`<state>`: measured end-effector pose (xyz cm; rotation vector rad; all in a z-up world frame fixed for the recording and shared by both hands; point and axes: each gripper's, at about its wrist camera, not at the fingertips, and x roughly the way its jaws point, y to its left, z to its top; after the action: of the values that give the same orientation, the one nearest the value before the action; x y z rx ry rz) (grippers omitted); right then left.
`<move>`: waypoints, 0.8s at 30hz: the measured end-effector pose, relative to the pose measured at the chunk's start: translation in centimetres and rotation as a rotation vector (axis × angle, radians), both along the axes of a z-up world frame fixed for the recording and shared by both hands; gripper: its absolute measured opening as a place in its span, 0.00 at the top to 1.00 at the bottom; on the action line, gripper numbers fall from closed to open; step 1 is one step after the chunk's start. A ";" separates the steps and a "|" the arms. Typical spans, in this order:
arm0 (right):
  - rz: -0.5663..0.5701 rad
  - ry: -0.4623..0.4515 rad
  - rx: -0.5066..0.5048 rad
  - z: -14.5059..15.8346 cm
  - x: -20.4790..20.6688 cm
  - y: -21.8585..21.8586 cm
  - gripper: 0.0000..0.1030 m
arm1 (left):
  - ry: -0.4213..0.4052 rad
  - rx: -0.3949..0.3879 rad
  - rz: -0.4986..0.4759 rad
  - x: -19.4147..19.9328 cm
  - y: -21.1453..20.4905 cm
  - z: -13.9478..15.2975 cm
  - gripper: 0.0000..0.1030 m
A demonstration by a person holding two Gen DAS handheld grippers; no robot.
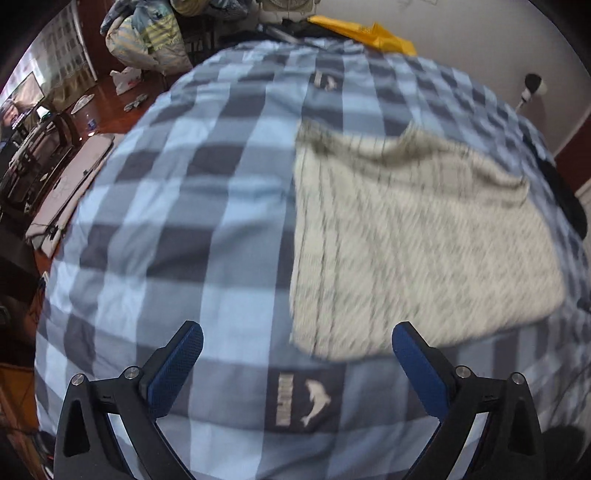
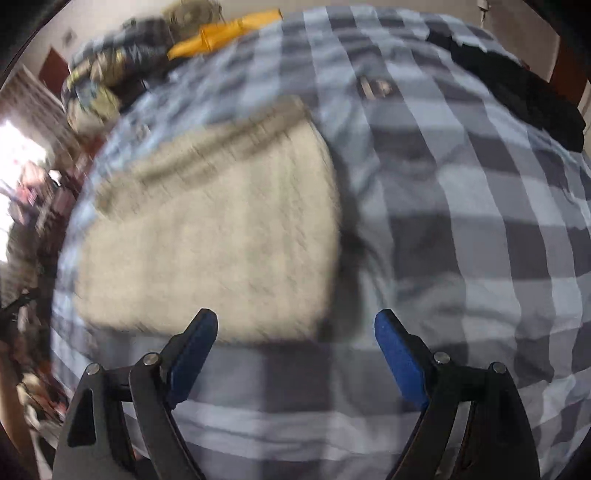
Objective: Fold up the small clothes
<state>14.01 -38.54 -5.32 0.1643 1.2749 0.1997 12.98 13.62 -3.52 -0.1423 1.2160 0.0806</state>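
The cream garment [image 1: 417, 243] is lying folded flat on the checked bedspread [image 1: 177, 206], blurred in both views. Nearest, the left gripper [image 1: 297, 341] and right gripper [image 2: 295, 328] are being held above the bedding, jaws spread wide, nothing gripped. Farther off, a yellow item [image 1: 364, 33] is resting by dark clothing [image 2: 517, 92].
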 end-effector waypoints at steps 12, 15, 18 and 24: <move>0.177 -0.097 -0.042 -5.1 1.0 -0.1 0.18 | 0.093 0.010 0.061 -0.1 1.0 -4.0 0.00; 0.251 -0.125 -0.053 -4.9 2.2 1.6 0.18 | 0.102 0.041 0.030 0.3 0.1 -4.5 0.00; 0.309 -0.131 -0.054 -5.2 4.0 3.5 0.18 | 0.116 0.046 0.017 0.5 -0.3 -5.0 0.00; 0.382 -0.159 0.034 -3.9 4.4 6.1 0.59 | 0.128 0.048 0.011 0.4 -0.7 -5.2 0.00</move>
<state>18.40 -32.41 -9.18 -0.0678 1.1354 0.5523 13.40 12.89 -8.73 -0.1031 1.3401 0.1299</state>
